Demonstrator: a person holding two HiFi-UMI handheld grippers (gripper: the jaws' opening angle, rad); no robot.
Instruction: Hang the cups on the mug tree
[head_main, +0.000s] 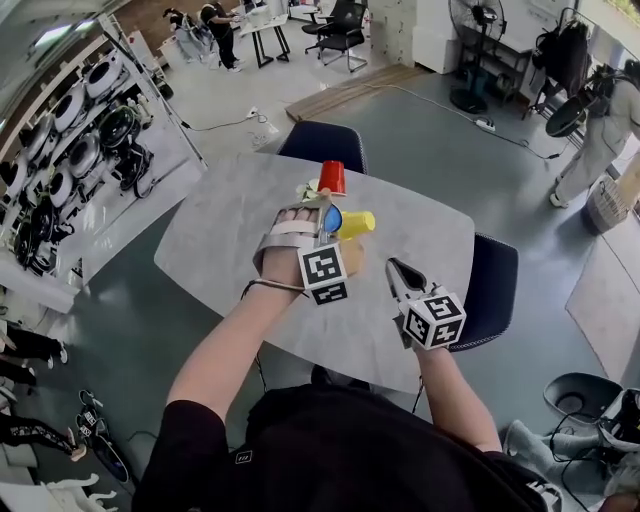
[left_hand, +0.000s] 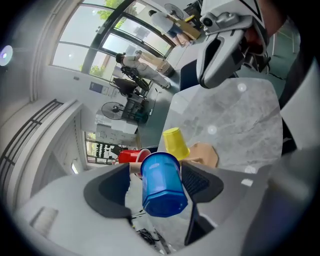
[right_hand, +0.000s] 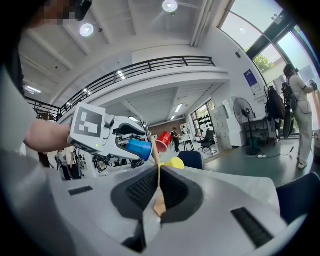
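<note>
Cup check: your left tongs (left_hand: 159, 172) had the blue cup (left_hand: 161, 185) clamped between them, held up in the air right beside the mug tree (left_hand: 202, 154) on the surface (head_main: 230, 220). The red cup (head_main: 332, 177) and yellow cup (head_main: 357, 224) were hanging on the tree. Your right tongs (right_hand: 159, 182) were squeezed fully together on nothing, over the surface near the tree.

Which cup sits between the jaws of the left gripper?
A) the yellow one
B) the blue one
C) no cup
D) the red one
B: in the left gripper view the blue cup sits between the jaws of the left gripper; the red cup and yellow cup are beyond it.
</note>
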